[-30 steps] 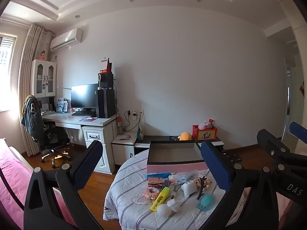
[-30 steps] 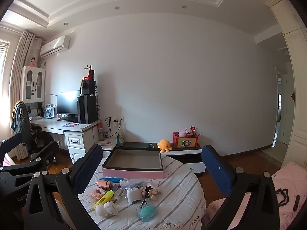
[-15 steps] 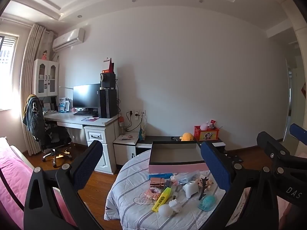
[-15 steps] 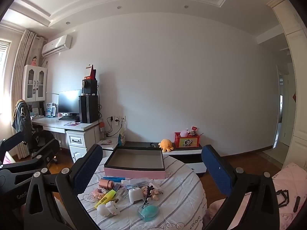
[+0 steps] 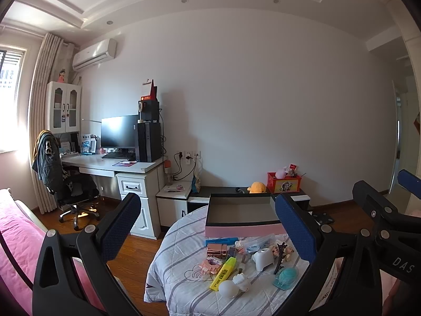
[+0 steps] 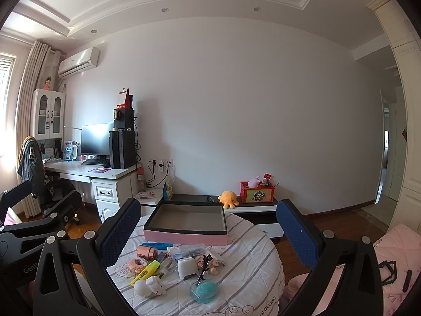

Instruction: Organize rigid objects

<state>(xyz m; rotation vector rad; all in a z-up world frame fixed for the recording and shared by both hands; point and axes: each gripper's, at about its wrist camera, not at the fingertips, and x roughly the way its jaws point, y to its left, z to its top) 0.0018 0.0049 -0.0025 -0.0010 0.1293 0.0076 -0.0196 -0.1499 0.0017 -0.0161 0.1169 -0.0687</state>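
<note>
2 hand-held grippers, the left gripper [image 5: 208, 226] and the right gripper [image 6: 208, 226], hover with jaws spread wide and empty. Small objects lie scattered on a round table [image 6: 252, 284], low centre of both frames. The yellow highlighter [image 6: 145, 272] slants lower-left to upper-right, nearer the left gripper. The empty pink box [image 6: 185, 233] sits just behind the clutter.

A monitor [image 5: 119, 131] stands on the white desk [image 5: 110, 163].
</note>
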